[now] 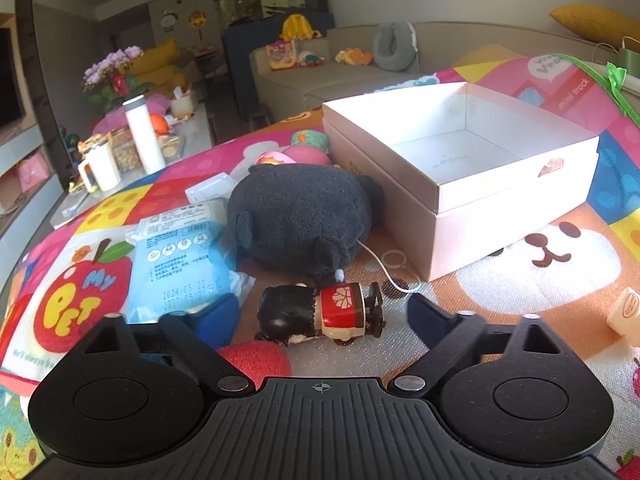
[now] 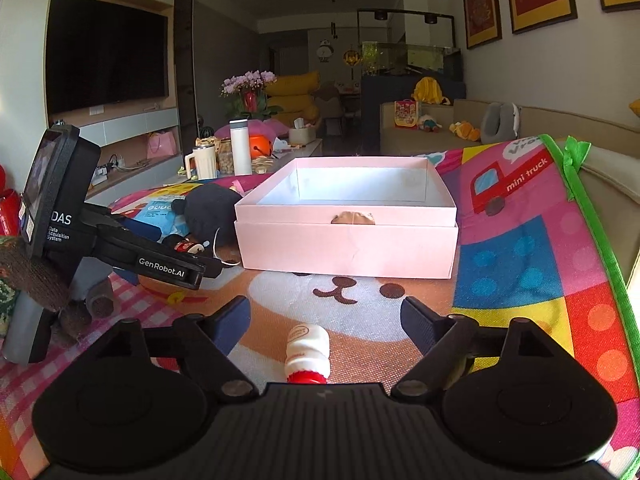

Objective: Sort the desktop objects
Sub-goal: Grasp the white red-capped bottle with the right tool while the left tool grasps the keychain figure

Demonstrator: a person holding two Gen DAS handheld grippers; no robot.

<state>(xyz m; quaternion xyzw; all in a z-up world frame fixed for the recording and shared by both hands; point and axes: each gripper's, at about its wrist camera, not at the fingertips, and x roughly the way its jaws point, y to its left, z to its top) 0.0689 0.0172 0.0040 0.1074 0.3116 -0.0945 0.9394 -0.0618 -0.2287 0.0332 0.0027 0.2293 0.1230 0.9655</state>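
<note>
Small figurine with black hair and red-and-cream body (image 1: 322, 314) lies on side on colourful play mat (image 1: 520, 280), between wide-apart jaws of left gripper (image 1: 320, 312), untouched. Small white bottle with red cap (image 2: 306, 354) lies between spread jaws of right gripper (image 2: 325, 316), untouched. Beyond figurine: dark grey plush toy (image 1: 300, 216), then open pink cardboard box (image 1: 460, 168), empty.

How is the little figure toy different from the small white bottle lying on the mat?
The figure toy is black, red and cream; the bottle is white with a red cap. The toy lies crosswise between the left gripper's open fingers; the bottle lies lengthwise between the right gripper's open fingers, cap toward the camera. The toy lies near the dark plush; the bottle lies alone. Both rest on the mat, ungripped.
</note>
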